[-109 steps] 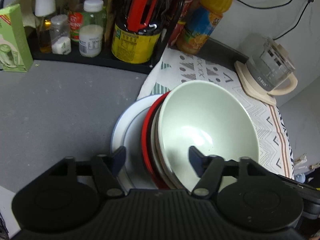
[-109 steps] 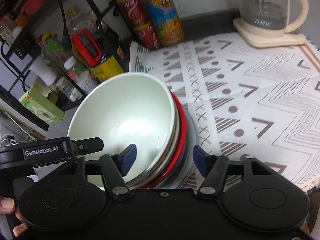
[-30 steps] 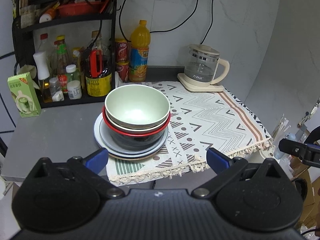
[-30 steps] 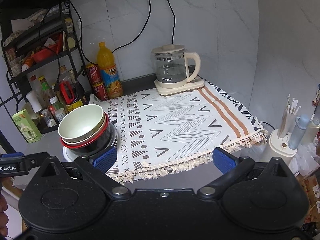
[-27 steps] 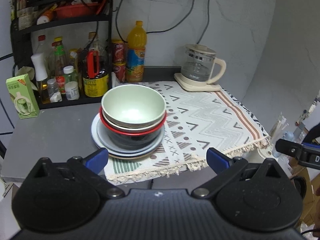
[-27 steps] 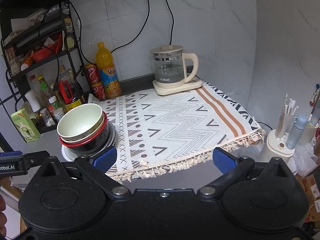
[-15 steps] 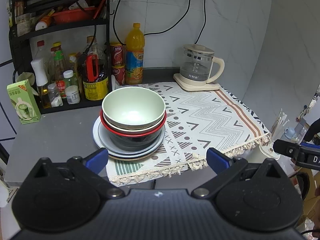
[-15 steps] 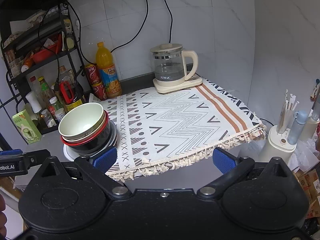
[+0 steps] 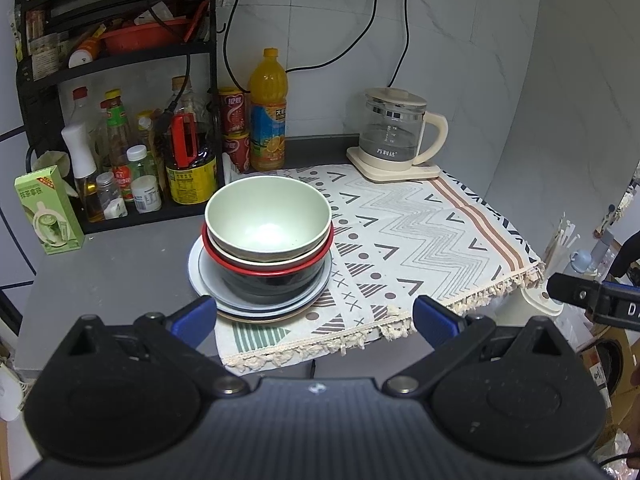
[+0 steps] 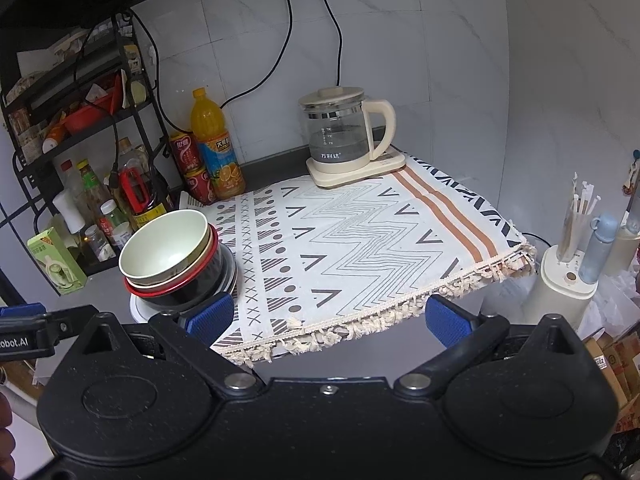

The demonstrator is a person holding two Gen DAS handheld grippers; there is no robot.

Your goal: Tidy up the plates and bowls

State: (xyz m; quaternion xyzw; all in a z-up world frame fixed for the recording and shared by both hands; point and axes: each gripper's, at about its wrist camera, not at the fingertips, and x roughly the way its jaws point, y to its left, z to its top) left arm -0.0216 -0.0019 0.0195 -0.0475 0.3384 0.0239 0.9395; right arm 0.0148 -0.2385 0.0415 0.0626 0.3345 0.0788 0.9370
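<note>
A pale green bowl [image 9: 268, 216] tops a nested stack: a cream bowl, a red-rimmed black bowl [image 9: 272, 282], then blue-grey plates [image 9: 204, 276] on the counter's left side. The stack also shows in the right wrist view [image 10: 168, 252]. My left gripper [image 9: 314, 318] is open and empty, held back off the counter's front edge, short of the stack. My right gripper [image 10: 328, 318] is open and empty, also back from the edge, right of the stack.
A patterned cloth [image 9: 408, 232] covers the counter's right part. A glass kettle [image 9: 394, 136] stands at the back right. A black rack with bottles and jars [image 9: 132, 160], an orange juice bottle [image 9: 267, 112] and red cans [image 9: 234, 128] line the back left. A green carton [image 9: 46, 216] stands at far left.
Both grippers have drawn back from the stack, from close around the bowls to beyond the counter's edge, and both have opened wider. The stack stays put.
</note>
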